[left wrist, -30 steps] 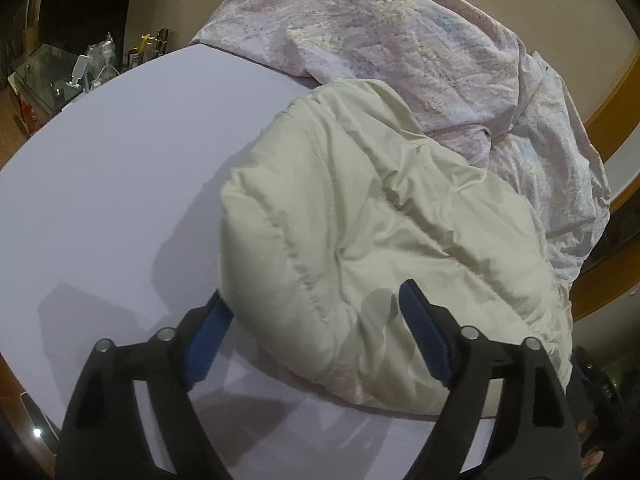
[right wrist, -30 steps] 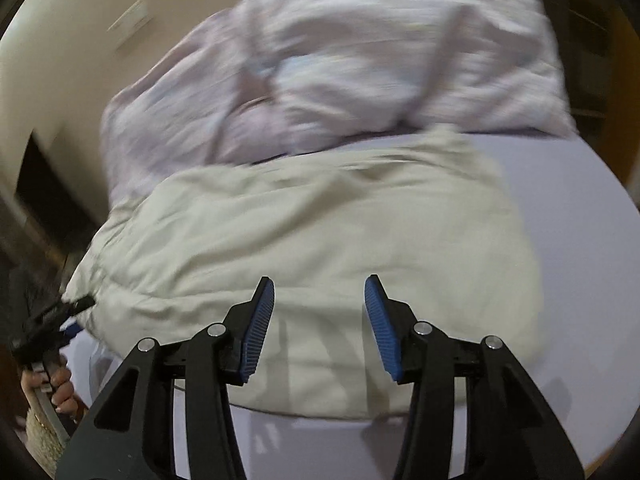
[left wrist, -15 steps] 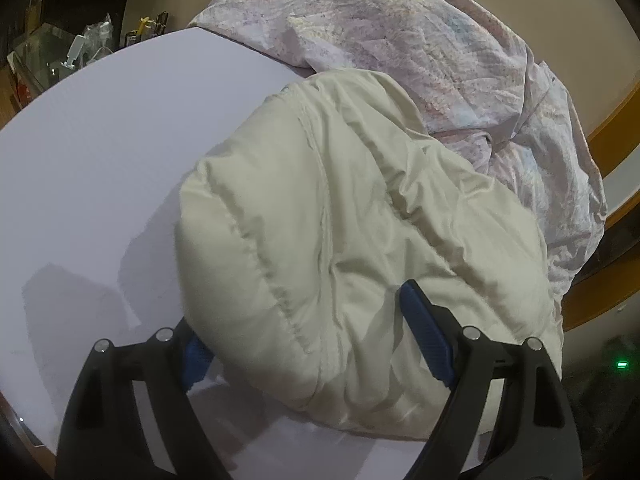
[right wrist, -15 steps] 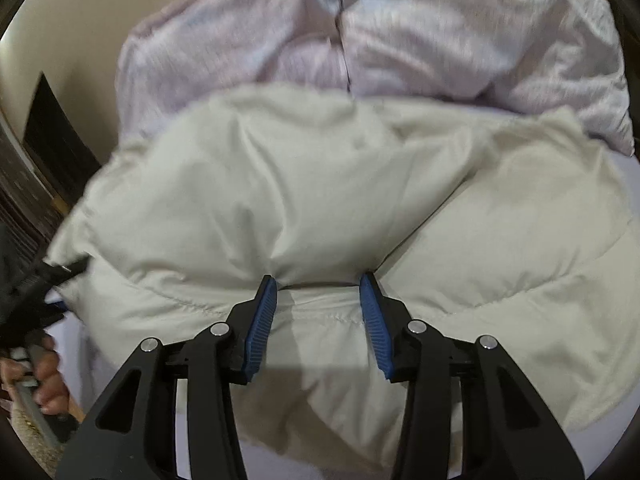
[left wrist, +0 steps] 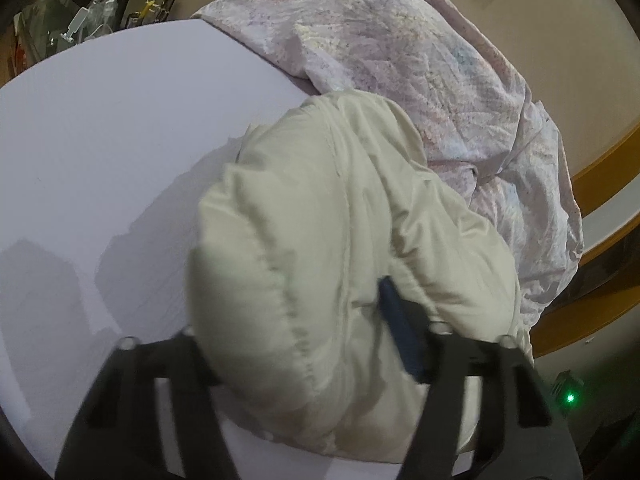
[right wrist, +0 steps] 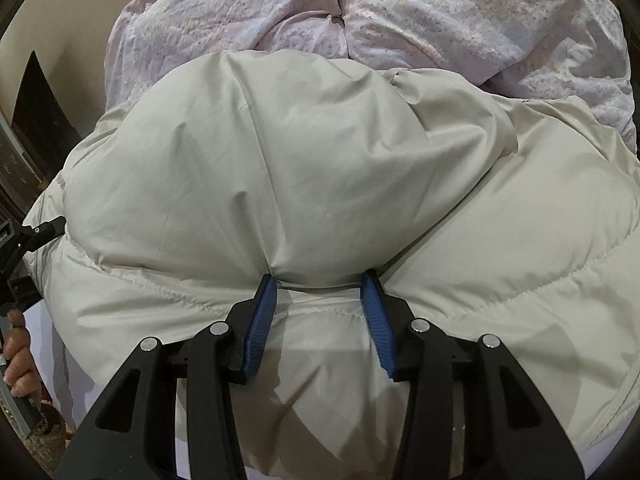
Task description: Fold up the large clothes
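I see the cream puffer jacket (right wrist: 320,168) lying bunched on the pale lavender table (left wrist: 100,152), its far edge against a crumpled pink floral quilt (left wrist: 420,48). My right gripper (right wrist: 320,308) is spread apart, blue pads pressed into a fold of the jacket without pinching it. My left gripper (left wrist: 304,344) straddles a thick padded roll (one finger is buried under fabric), jaws wide, not clamped.
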Demonstrator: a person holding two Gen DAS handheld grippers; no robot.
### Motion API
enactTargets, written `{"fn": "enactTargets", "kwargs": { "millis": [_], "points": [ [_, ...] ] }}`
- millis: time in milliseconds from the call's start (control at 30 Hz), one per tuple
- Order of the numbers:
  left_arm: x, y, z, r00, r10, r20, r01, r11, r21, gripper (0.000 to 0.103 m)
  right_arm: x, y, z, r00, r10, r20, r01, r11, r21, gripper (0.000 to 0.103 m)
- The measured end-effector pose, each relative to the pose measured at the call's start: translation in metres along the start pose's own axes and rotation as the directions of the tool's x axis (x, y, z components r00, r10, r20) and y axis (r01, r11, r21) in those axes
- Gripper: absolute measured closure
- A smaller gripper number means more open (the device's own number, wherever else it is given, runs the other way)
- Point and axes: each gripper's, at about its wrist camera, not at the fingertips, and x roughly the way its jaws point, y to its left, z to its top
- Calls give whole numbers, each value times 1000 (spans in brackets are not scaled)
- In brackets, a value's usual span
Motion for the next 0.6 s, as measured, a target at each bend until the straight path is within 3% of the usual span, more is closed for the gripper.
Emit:
{"fn": "enactTargets", "kwargs": {
  "millis": [67, 133, 333, 600],
  "points": [
    [-4, -6, 5, 1000, -13, 5, 13, 1000, 10, 68, -1, 0, 0, 1000, 1, 2, -1, 1000, -2, 56],
    [-11, -15, 10, 1000, -26, 11, 26, 999, 29, 71, -1, -1, 0, 1000, 4, 4, -4, 1000, 0, 56],
    [-30, -61, 19, 997, -65, 51, 60, 993, 103, 73, 0, -4, -1, 1000, 9, 14, -9, 1000, 0, 56],
    [-48, -157, 7, 980, -190, 58, 168, 947, 273, 73, 0, -7, -1, 1000, 23, 22, -23, 1000, 3, 56]
  ]
}}
